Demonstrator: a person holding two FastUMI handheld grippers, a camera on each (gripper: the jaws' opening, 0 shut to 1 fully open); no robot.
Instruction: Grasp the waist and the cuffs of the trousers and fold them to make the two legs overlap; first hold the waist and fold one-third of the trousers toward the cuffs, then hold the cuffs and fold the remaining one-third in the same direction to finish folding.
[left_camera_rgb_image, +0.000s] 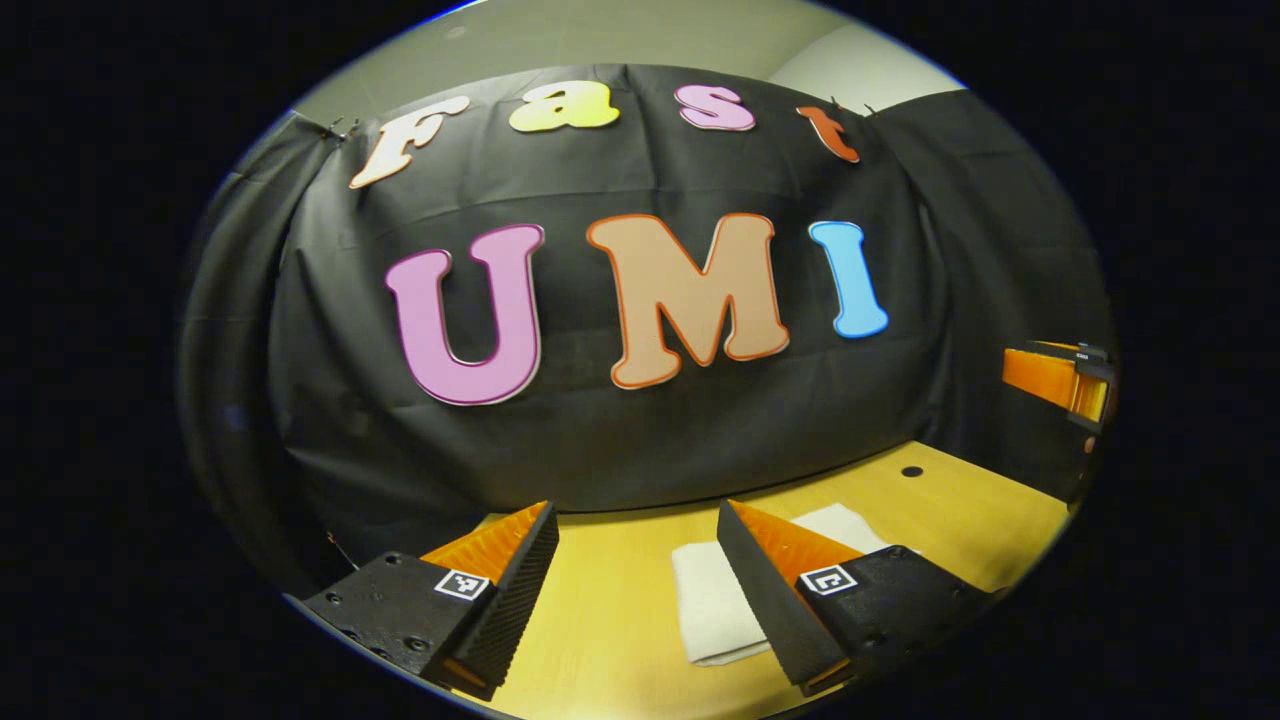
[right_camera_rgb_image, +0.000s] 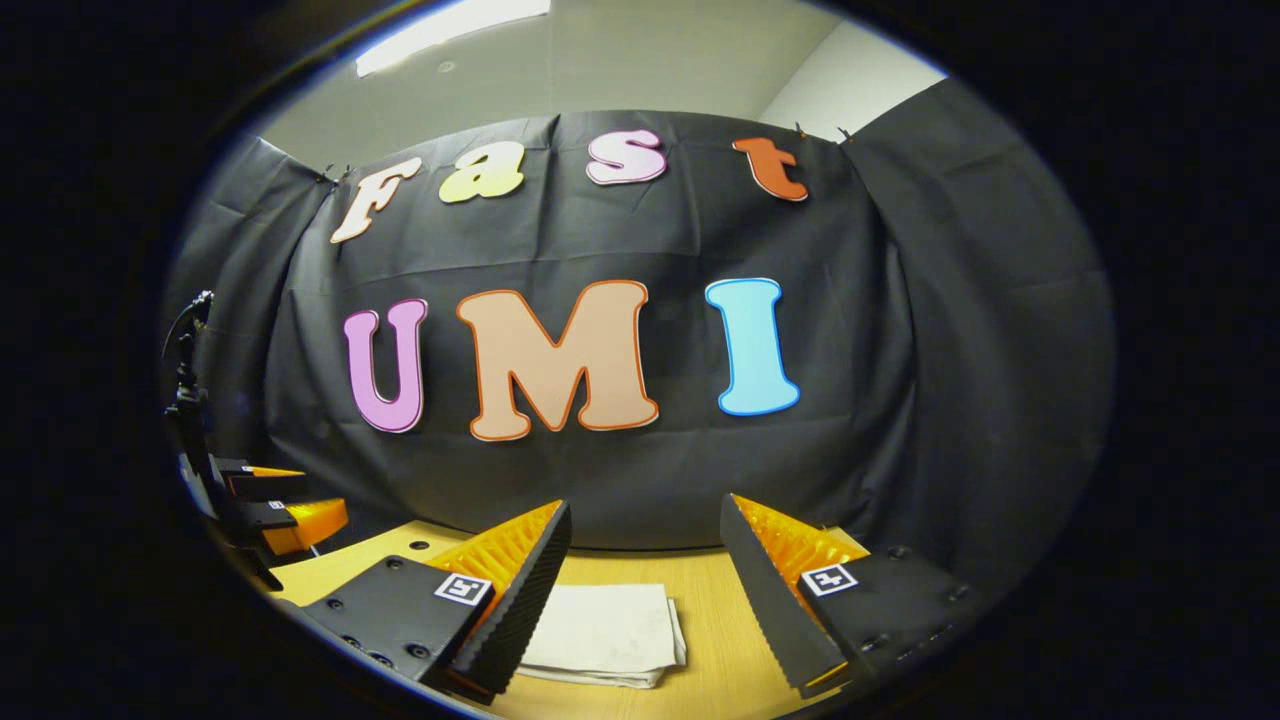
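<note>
Above the wooden table (left_camera_rgb_image: 620, 600), we hold left gripper (left_camera_rgb_image: 637, 545) and right gripper (right_camera_rgb_image: 645, 545) spread wide, gripping nothing, folded white trousers (right_camera_rgb_image: 605, 632) lying flat on it.

Ribbed wedge fingers (left_camera_rgb_image: 520, 590) (w/ square markers)

A black cloth (left_camera_rgb_image: 620, 440) hangs as the booth's back wall, creased and sagging in soft folds, pinned along its top edge. More of the same cloth (right_camera_rgb_image: 990, 330) drapes round the side, meeting the back panel at a vertical seam. Above it runs a pale ceiling (right_camera_rgb_image: 640, 60) with a bright strip light (right_camera_rgb_image: 450, 30) glaring at one corner, and a lighter wall (right_camera_rgb_image: 850, 80) angles down beside it. Below the cloth lies a light wooden counter (left_camera_rgb_image: 630, 590), smooth and yellowish, with a small dark round hole (left_camera_rgb_image: 912, 471) near its far edge.
</note>
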